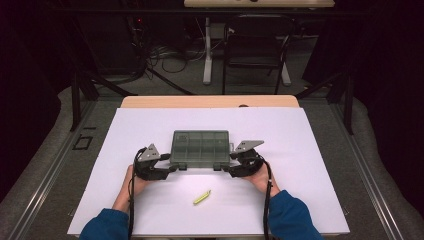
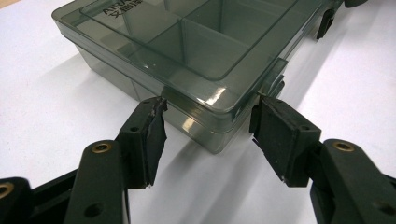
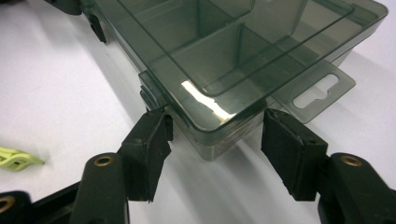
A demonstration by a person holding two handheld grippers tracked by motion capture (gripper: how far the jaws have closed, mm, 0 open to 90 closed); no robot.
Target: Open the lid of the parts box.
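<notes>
Two grippers braced on the near corners of a closed smoky-grey compartment box (image 1: 201, 148), mid-table on the white mat (image 1: 310, 150).

At left, left gripper (image 2: 208, 123) straddling the box's near left corner, jaws part open, pad tips touching the walls on either side. In the middle, lid down, dividers visible through it; yellow-green clip (image 1: 202, 197) lying apart on the mat toward the person. At right, right gripper (image 3: 215, 133) set likewise at the near right corner, pads against the box, beside the hang tab (image 3: 317, 93).

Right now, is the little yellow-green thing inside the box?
No, the little yellow-green thing lies on the white table, in front of the closed box.
</notes>
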